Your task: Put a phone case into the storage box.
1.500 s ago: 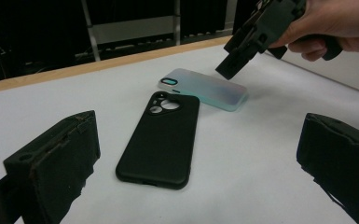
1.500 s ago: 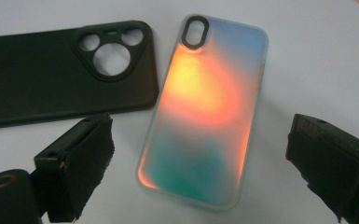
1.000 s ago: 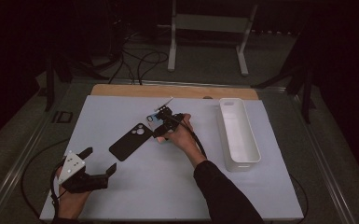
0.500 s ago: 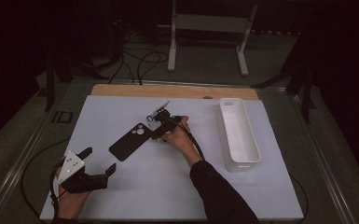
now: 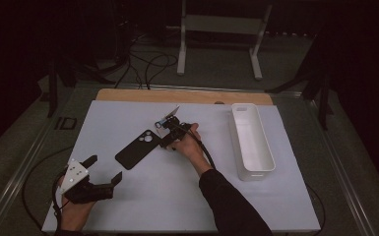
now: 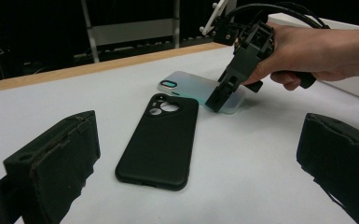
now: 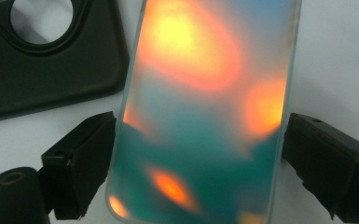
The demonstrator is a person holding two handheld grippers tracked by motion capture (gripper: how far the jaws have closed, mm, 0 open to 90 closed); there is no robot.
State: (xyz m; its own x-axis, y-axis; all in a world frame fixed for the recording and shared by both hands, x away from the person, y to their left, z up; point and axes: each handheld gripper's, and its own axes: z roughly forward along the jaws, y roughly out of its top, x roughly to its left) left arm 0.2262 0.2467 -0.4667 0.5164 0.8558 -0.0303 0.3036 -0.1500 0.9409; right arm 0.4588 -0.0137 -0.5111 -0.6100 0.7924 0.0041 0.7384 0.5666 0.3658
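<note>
A phone (image 7: 205, 60) with a glossy orange and teal back lies on the white tabletop, just right of an empty black phone case (image 5: 138, 149). My right gripper (image 7: 203, 126) straddles the phone's width, with one pad (image 7: 86, 158) against each long edge. From the left gripper view, the case (image 6: 161, 135) lies in front. The phone (image 6: 186, 84) is behind it, and the right gripper (image 6: 224, 95) stands at its near end. My left gripper (image 5: 103, 168) rests open near the table's front left corner, holding nothing.
A long white tray (image 5: 252, 142) stands at the right of the table. A wooden strip (image 5: 182, 96) runs along the far edge. Beyond it are a white metal stand (image 5: 216, 24) and floor cables (image 5: 147, 61).
The right hand and its gripper have shifted slightly toward me and to the left. The left gripper and the case have not moved.
</note>
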